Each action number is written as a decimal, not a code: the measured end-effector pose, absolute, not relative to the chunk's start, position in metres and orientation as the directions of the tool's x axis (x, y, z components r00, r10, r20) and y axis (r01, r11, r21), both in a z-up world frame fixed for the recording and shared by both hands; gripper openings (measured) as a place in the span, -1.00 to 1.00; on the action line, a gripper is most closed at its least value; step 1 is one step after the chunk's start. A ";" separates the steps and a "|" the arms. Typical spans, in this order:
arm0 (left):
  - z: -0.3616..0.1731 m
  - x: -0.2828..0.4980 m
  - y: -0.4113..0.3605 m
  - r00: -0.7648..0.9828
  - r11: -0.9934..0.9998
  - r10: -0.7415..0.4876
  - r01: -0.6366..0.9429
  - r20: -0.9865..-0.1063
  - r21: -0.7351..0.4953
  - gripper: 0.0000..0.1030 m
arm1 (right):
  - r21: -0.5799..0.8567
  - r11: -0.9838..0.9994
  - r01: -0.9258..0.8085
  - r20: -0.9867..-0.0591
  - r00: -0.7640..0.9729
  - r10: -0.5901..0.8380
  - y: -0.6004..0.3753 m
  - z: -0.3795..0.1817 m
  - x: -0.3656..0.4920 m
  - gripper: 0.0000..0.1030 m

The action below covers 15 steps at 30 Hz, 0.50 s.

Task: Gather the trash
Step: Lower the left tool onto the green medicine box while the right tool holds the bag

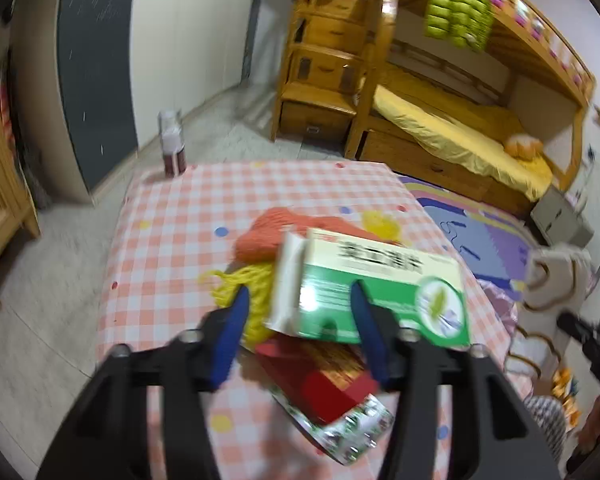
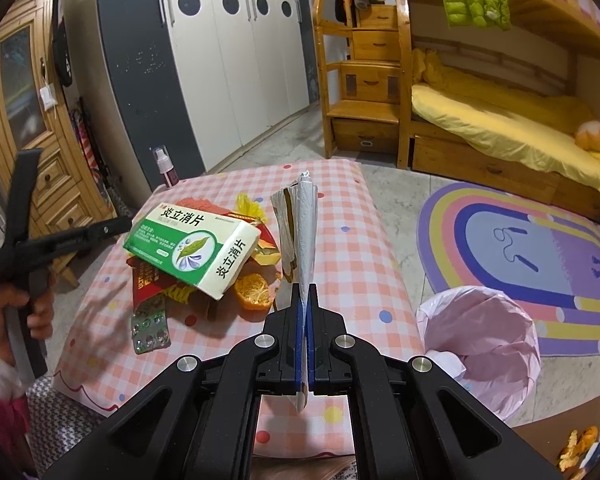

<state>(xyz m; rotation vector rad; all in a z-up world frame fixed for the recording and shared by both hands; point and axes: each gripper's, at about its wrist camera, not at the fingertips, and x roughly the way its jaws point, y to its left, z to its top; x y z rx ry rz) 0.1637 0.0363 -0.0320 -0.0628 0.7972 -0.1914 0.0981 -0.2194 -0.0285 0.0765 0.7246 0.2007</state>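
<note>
The trash lies in a heap near the middle of the table (image 2: pixel 340 216), which has a checked cloth. On top is a green and white medicine box (image 2: pixel 192 250), over a red packet (image 1: pixel 320 380), a blister sheet (image 2: pixel 150 330), orange peel (image 2: pixel 254 294) and yellow scraps.

The right gripper (image 2: pixel 305 292) is closed on a flattened silver wrapper (image 2: pixel 300 220) and holds it upright above the table. The left gripper (image 1: pixel 300 304) stands open around the box, its blue pads not pressing it.

The bin with a pink bag (image 2: pixel 480 344) stands on the floor just beside the right edge of the table. I judge the step is carrying: the wrapper should go over the bin and be released there.
</note>
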 end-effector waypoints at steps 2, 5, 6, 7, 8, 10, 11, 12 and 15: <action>-0.033 0.155 0.027 0.675 0.987 -0.156 0.130 -0.721 -0.093 0.02 | 0.140 0.977 -0.160 -0.642 0.737 0.213 -0.217 -0.025 0.101 -0.97; -0.040 0.138 0.021 0.659 0.986 -0.168 0.130 -0.733 -0.109 0.02 | 0.087 0.979 -0.185 -0.621 0.759 0.199 -0.206 -0.017 0.113 -0.98; -0.043 0.134 0.022 0.654 0.985 -0.169 0.126 -0.738 -0.114 0.02 | 0.066 0.979 -0.191 -0.615 0.765 0.190 -0.200 -0.015 0.119 -0.98; -0.045 0.131 0.022 0.648 0.985 -0.173 0.123 -0.742 -0.123 0.02 | 0.034 0.980 -0.198 -0.603 0.778 0.178 -0.194 -0.013 0.130 -0.98; -0.051 0.130 0.023 0.635 0.983 -0.182 0.119 -0.751 -0.138 0.02 | 0.022 0.980 -0.199 -0.594 0.786 0.172 -0.190 -0.012 0.137 -0.98; -0.060 0.131 0.023 0.616 0.983 -0.184 0.112 -0.766 -0.146 0.02 | 0.020 0.980 -0.198 -0.572 0.802 0.174 -0.184 -0.008 0.158 -0.98; -0.064 0.133 0.023 0.609 0.984 -0.180 0.110 -0.772 -0.143 0.02 | 0.030 0.980 -0.197 -0.566 0.805 0.179 -0.183 -0.007 0.165 -0.98; -0.067 0.136 0.022 0.606 0.984 -0.179 0.108 -0.775 -0.143 0.02 | 0.047 0.980 -0.194 -0.556 0.810 0.187 -0.181 -0.005 0.175 -0.98; -0.071 0.144 0.022 0.599 0.982 -0.186 0.104 -0.778 -0.155 0.02 | 0.069 0.979 -0.190 -0.552 0.810 0.196 -0.177 -0.008 0.192 -0.98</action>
